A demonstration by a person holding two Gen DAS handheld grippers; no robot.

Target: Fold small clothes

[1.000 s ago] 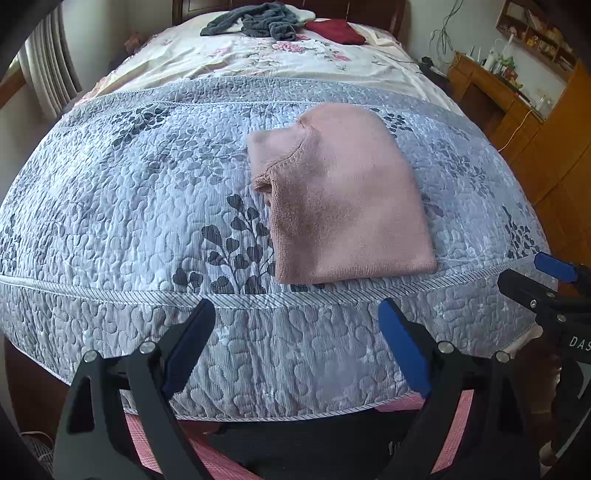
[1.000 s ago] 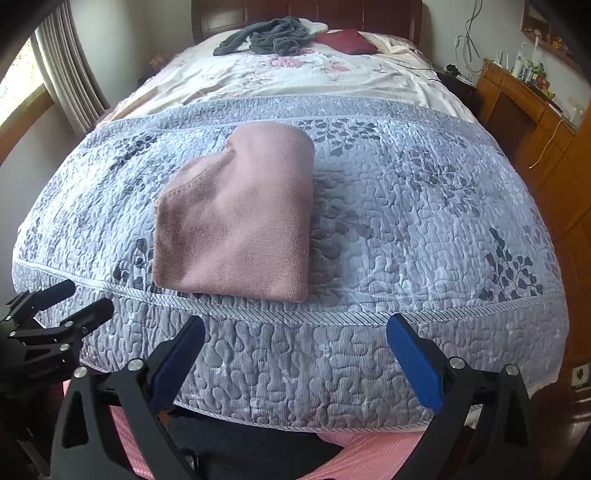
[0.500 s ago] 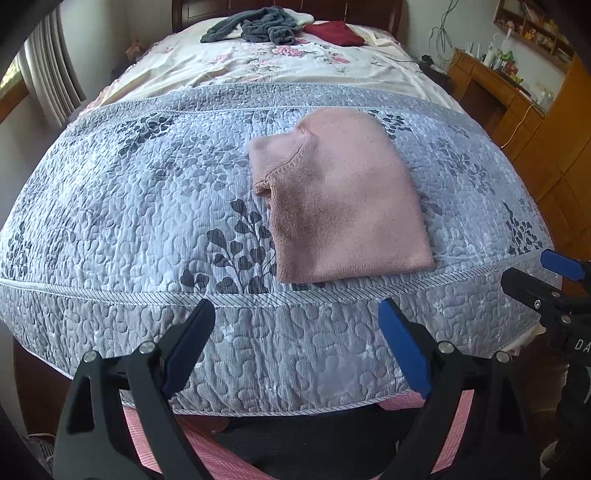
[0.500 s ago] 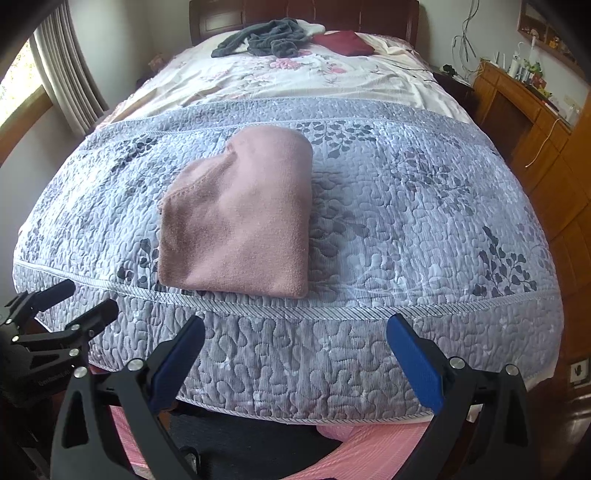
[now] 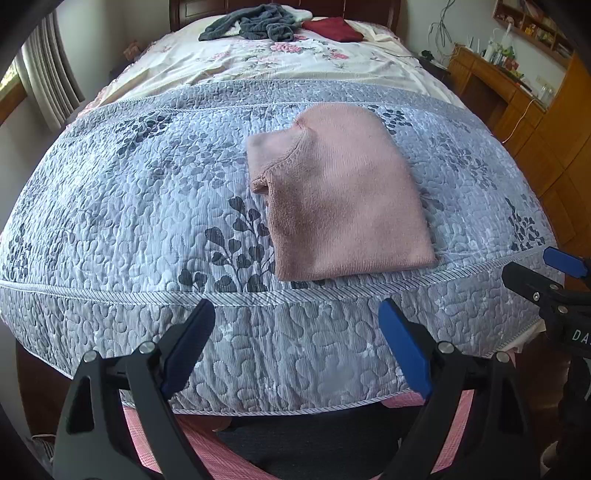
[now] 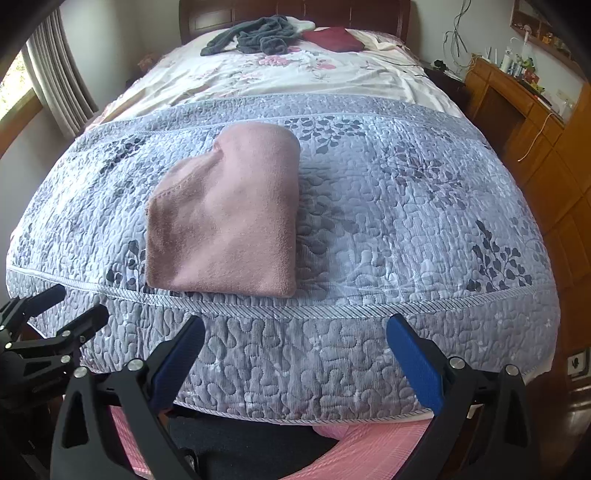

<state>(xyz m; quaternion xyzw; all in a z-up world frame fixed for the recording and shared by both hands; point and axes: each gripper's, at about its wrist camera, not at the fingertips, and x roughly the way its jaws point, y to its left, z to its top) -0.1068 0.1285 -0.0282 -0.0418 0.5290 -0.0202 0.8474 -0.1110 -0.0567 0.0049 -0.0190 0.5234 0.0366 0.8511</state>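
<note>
Garment: pink knitted small garment, folded into a compact block, lies flat on the grey quilted bedspread with dark leaf pattern, at centre right of the left wrist view and centre left of the right wrist view.
Change: compared with a second ago, the garment sits a little higher in both views and more of the bed's hanging front edge shows; both hand-held grippers have drawn back slightly.
Left hand-held gripper: spread wide, holding nothing, low in the frame before the bed edge.
Right hand-held gripper: spread wide too, holding nothing, well apart from the garment.
Meaning: this garment seems finished, I judge.
Rest: dark grey crumpled clothes and a dark red folded cloth lie at the far end, top of the frame, perhaps next.
</note>
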